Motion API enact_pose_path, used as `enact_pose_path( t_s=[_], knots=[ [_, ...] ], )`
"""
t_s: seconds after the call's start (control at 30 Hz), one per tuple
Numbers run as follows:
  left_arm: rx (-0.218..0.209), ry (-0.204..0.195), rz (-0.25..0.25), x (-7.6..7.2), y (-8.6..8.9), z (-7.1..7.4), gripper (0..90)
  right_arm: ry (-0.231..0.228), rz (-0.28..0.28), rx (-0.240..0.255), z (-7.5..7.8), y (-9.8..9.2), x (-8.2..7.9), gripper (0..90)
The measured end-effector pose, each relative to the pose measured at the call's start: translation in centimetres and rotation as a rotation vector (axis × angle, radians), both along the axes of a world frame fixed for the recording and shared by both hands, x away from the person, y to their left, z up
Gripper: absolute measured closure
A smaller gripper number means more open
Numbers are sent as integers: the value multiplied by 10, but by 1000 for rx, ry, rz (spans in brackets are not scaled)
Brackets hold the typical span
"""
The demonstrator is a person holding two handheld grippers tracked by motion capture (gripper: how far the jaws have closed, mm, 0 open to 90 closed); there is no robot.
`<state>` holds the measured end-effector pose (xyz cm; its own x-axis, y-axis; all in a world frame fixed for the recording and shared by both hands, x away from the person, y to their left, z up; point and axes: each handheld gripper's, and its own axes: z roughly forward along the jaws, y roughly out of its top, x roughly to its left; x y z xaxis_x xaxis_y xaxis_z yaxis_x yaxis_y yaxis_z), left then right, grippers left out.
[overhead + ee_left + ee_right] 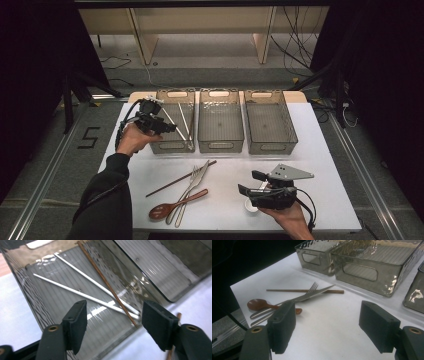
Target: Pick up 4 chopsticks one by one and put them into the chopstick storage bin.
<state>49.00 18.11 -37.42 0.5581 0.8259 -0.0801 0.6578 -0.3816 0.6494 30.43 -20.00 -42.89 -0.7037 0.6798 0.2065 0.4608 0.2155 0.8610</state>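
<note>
Grey floor (210,75), wooden shelving (200,22), dark surroundings.

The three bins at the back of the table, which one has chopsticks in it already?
The leftmost bin, the one under the left gripper. It holds two white chopsticks and one brown chopstick; the middle bin and right bin look empty.

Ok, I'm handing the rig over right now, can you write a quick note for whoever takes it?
Left gripper: open, nothing between its jaws, over the left bin.
Right gripper: open, nothing held, at the table's near right.
Done: two white chopsticks and one brown chopstick lie in the left bin.
Left: second brown chopstick, fork, knife and wooden spoon lie on the table. Middle bin and right bin hold nothing.
</note>
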Motion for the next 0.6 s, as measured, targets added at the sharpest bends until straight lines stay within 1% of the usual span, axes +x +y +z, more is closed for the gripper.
enact_pose_path(
  t_s=[0.23,0.3,0.37,0.4,0.57,0.6],
  knots=[
    [-28,5,-28,-23,-1,-1,310,-2,-2,1,0,0,0,304],
    [-32,-2,-43,-30,-2,-2,298,-2,-1,1,0,0,0,304],
    [-32,3,-60,-35,-4,-3,291,-2,-2,3,0,-1,0,304],
    [-29,5,-68,-37,-5,-5,290,-1,-3,4,0,-1,0,304],
    [4,36,-110,-48,-11,-17,265,-3,-4,4,0,-1,-1,304],
    [22,46,-118,-49,-12,-19,263,0,-4,4,0,-1,-1,303]
  ],
)
